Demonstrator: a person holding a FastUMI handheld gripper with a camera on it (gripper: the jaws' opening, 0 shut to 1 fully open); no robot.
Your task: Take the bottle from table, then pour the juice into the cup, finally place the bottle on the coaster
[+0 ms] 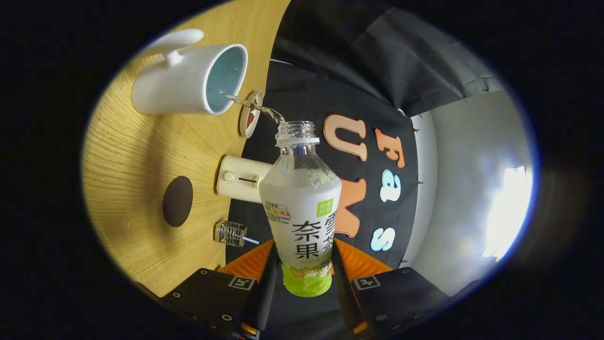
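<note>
At centre frame the tongs [302,269] clamp the uncapped bottle [302,208] from both sides. A thin stream leaves its mouth into the white cup [188,78] at upper left on the wooden counter [127,156]. The dark round disc [177,201], likely the coaster, lies left of centre.

Gripper [302,278] fingers [264,283] covering the bottle's [302,208] lower sides, bottle hiding part of the cream appliance [238,178], small disc [250,115] at the table's [141,156] edge too small to identify
</note>
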